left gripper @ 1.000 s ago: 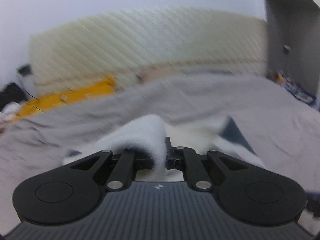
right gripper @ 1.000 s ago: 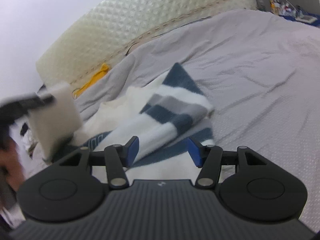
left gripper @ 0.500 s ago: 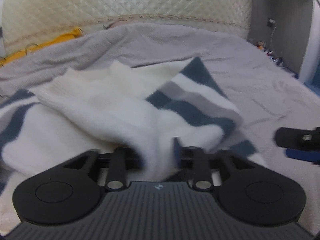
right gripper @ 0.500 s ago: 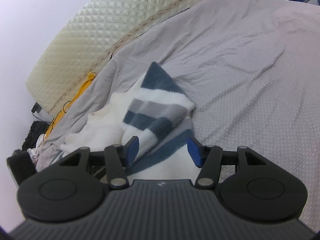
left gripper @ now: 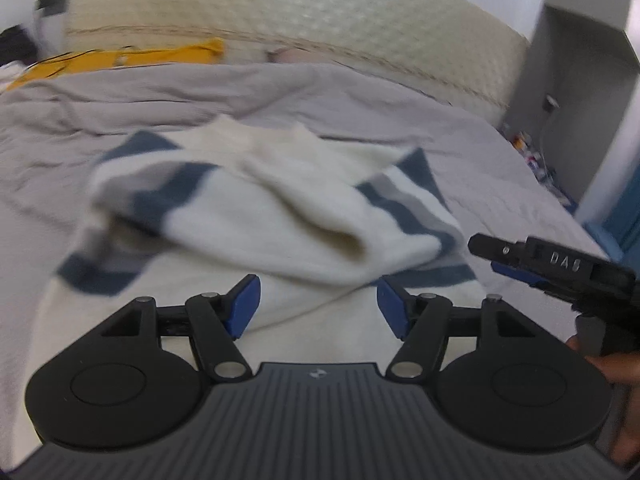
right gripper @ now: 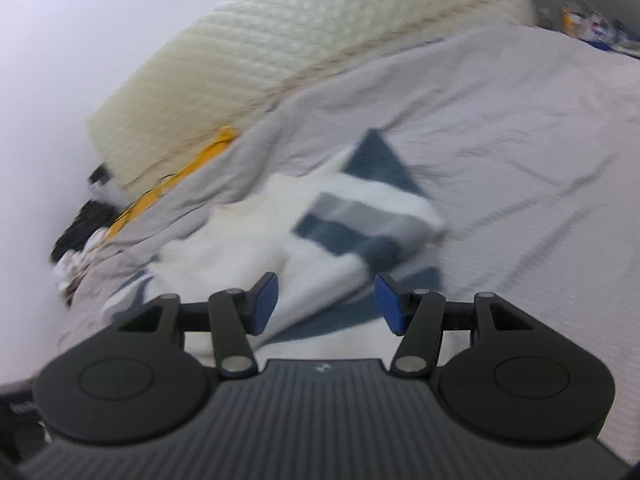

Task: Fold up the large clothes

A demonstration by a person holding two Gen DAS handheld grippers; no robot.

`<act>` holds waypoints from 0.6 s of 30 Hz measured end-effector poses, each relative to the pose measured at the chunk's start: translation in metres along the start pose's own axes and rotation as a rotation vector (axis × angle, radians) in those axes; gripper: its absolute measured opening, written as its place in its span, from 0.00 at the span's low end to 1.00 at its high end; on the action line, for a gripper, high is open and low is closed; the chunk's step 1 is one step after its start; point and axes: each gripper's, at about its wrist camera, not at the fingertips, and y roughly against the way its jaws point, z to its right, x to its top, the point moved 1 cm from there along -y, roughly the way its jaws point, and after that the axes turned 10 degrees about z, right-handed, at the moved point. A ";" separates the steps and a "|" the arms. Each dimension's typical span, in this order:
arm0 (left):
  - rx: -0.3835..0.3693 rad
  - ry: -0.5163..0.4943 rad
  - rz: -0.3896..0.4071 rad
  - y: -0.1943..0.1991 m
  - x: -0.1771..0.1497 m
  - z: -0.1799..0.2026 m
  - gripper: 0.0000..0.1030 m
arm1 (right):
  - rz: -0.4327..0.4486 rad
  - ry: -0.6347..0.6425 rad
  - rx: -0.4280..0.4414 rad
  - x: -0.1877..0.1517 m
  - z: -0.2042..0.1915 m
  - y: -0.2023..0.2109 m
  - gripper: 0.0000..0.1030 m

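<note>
A white sweater (left gripper: 280, 216) with navy and grey stripes lies partly folded on the grey bedspread (left gripper: 120, 92). It also shows in the right wrist view (right gripper: 320, 236). My left gripper (left gripper: 318, 306) is open and empty just above the sweater's near edge. My right gripper (right gripper: 326, 302) is open and empty over the sweater's right part. The right gripper also shows at the right of the left wrist view (left gripper: 560, 276), held by a hand.
A cream quilted headboard (left gripper: 280, 12) stands behind the bed. A yellow item (left gripper: 120, 60) lies at the bed's far left edge. A grey wall unit (left gripper: 580, 100) stands at the right, with small clutter (left gripper: 532, 156) at its base. Dark clothes (right gripper: 84, 224) lie left of the bed.
My left gripper has opened and let go of the white sweater part, which now lies folded across the sweater. Both views have shifted and are blurred by motion.
</note>
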 end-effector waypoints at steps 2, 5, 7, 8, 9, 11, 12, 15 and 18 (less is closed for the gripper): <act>0.029 0.040 0.018 0.013 -0.001 -0.017 0.68 | -0.012 0.039 0.052 -0.003 -0.015 -0.004 0.56; 0.056 0.083 0.024 0.025 -0.002 -0.038 0.68 | -0.027 0.097 0.099 -0.007 -0.036 -0.012 0.56; 0.062 0.093 0.021 0.027 -0.001 -0.048 0.68 | -0.035 0.134 0.114 -0.010 -0.049 -0.021 0.56; 0.070 0.082 0.021 0.028 -0.001 -0.053 0.68 | -0.032 0.155 0.128 -0.012 -0.054 -0.025 0.56; 0.079 0.072 0.020 0.027 -0.001 -0.055 0.68 | -0.027 0.185 0.137 -0.013 -0.060 -0.030 0.56; 0.086 0.061 0.016 0.024 -0.001 -0.060 0.68 | -0.031 0.248 0.148 -0.018 -0.073 -0.043 0.56; 0.080 0.065 0.015 0.022 -0.001 -0.063 0.68 | -0.040 0.275 0.150 -0.021 -0.078 -0.051 0.56; 0.057 0.070 0.018 0.019 -0.004 -0.069 0.68 | -0.066 0.339 0.122 -0.034 -0.088 -0.077 0.56; 0.089 0.021 0.031 0.015 -0.008 -0.070 0.68 | -0.075 0.401 0.091 -0.047 -0.093 -0.097 0.56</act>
